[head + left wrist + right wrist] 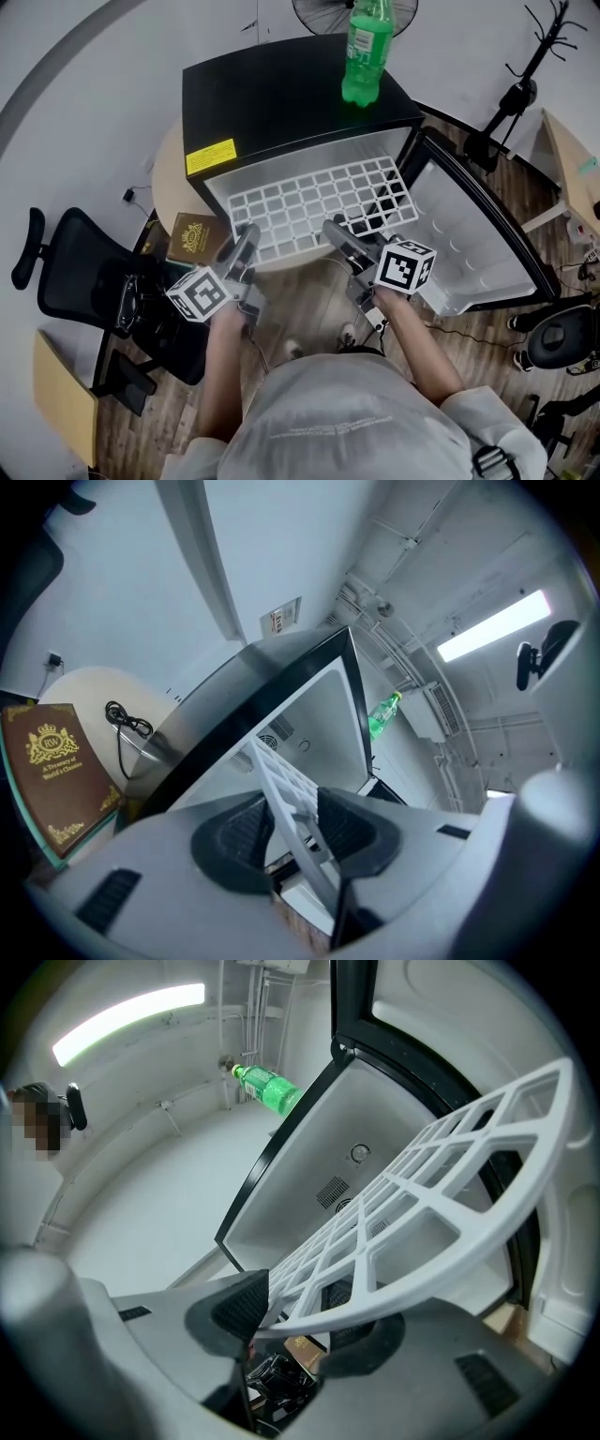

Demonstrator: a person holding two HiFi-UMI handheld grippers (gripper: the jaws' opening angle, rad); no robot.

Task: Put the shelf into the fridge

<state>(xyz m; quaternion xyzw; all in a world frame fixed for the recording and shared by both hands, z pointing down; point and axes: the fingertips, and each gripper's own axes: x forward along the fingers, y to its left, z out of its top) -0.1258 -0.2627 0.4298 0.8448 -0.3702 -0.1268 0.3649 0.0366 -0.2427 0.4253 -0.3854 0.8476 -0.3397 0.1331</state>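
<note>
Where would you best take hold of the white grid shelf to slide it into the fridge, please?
By its thin front rim, from the front, one gripper toward each end, as the left gripper and right gripper clamp it now. The shelf is flat and its far edge points into the open fridge.

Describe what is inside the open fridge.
A white grid shelf, gripped by the left tongs and right tongs, reaches into the fridge. The shelf covers whatever lies beneath it.
</note>
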